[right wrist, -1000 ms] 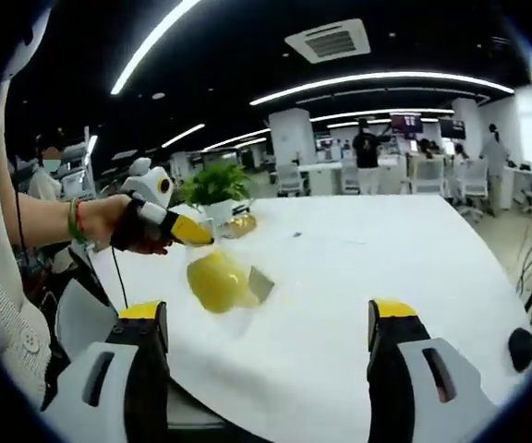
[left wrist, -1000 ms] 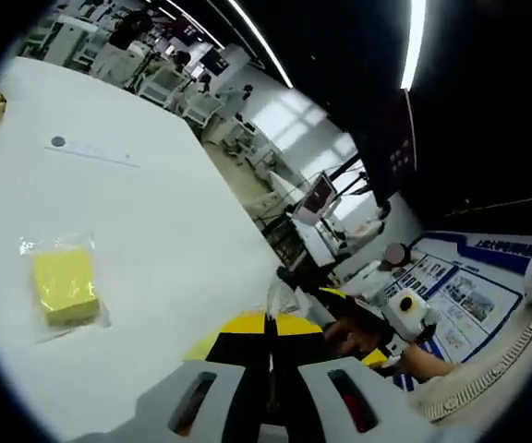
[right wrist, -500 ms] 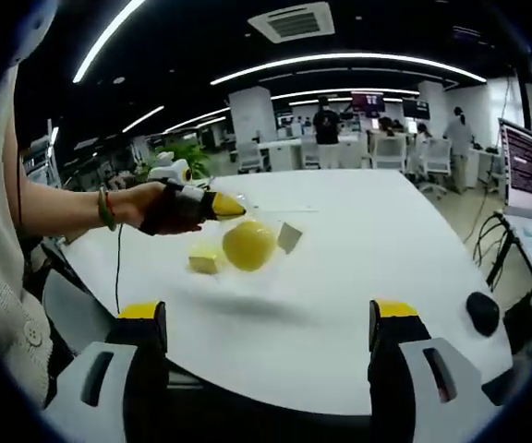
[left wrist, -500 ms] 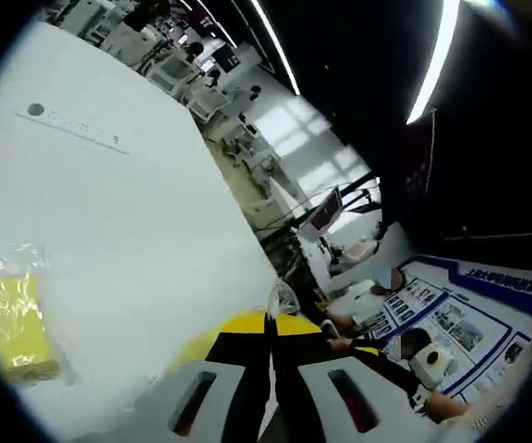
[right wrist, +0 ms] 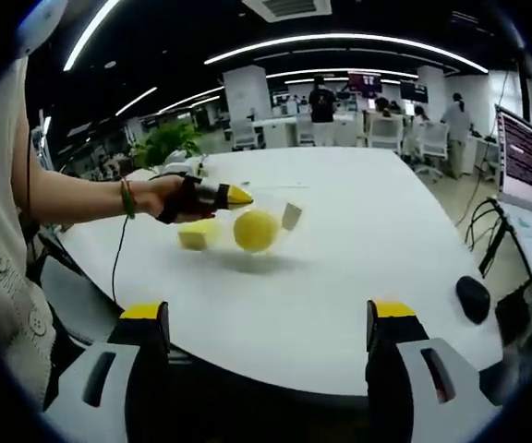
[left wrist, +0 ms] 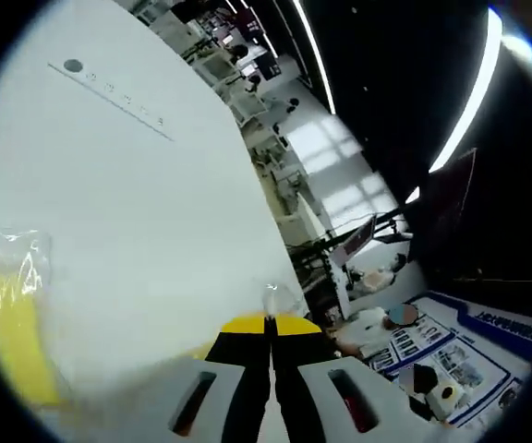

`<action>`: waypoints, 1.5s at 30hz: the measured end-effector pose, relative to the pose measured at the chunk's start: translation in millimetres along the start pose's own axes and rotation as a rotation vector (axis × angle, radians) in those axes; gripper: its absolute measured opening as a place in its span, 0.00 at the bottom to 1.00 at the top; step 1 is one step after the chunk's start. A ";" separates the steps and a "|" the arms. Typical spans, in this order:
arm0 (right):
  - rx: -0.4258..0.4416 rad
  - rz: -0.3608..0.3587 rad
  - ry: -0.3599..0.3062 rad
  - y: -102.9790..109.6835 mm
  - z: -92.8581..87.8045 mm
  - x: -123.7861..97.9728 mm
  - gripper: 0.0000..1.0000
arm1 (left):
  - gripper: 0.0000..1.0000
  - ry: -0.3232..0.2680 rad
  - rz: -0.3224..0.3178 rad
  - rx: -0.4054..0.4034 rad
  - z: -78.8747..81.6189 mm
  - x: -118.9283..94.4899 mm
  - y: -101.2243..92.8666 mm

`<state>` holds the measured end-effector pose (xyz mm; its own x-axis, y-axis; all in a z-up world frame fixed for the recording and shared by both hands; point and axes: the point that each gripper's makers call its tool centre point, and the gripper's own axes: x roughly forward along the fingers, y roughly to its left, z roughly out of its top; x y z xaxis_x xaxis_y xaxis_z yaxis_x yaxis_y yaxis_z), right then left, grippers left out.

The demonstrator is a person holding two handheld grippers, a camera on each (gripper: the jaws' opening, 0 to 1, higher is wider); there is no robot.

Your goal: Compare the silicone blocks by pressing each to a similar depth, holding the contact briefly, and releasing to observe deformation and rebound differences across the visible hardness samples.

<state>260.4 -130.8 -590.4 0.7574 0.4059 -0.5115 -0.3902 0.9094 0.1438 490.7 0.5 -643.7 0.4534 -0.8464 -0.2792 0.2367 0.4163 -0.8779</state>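
In the right gripper view, the round yellow silicone block in its clear bag (right wrist: 256,230) was carried by the left gripper (right wrist: 238,196) from low at the left of centre up to the middle of the frame. A square yellow block (right wrist: 199,234), hidden a second earlier, was brought into sight just beside it. In the left gripper view, that bagged yellow block (left wrist: 12,323) was shifted from centre left to the lower left edge and was blurred.

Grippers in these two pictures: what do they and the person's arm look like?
The right gripper has pale grey jaws with black inner faces and yellow tips. The left gripper has the same black and yellow-tipped jaws; in the right gripper view a dark cable hangs below it. The person's hand wears a black glove, with a red-and-green wristband and a cream knitted sleeve.
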 end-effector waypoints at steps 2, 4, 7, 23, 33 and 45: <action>0.002 0.007 0.009 0.0 -0.5 4.7 0.82 | 0.00 -0.011 0.016 0.001 3.4 0.6 6.2; 0.005 0.014 0.013 0.0 -0.7 8.2 0.82 | 0.00 -0.024 0.040 -0.008 7.3 1.1 14.3; 0.006 0.024 0.035 -0.1 -3.8 11.8 0.82 | 0.00 -0.026 0.068 -0.014 12.0 3.7 27.2; -0.002 0.041 0.085 -14.4 -2.8 30.9 0.81 | 0.00 0.043 0.312 0.090 17.7 17.2 89.9; -0.004 0.077 0.081 -4.6 -2.2 41.5 0.80 | 0.03 0.053 0.324 0.148 22.9 17.6 96.6; -0.014 0.087 0.069 8.2 -3.9 34.0 0.79 | 0.30 0.141 0.399 0.547 10.7 -5.8 74.7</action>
<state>280.9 -109.9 -609.9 0.6826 0.4753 -0.5551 -0.4604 0.8696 0.1784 514.9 40.0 -703.5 0.4886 -0.6131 -0.6208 0.4913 0.7813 -0.3850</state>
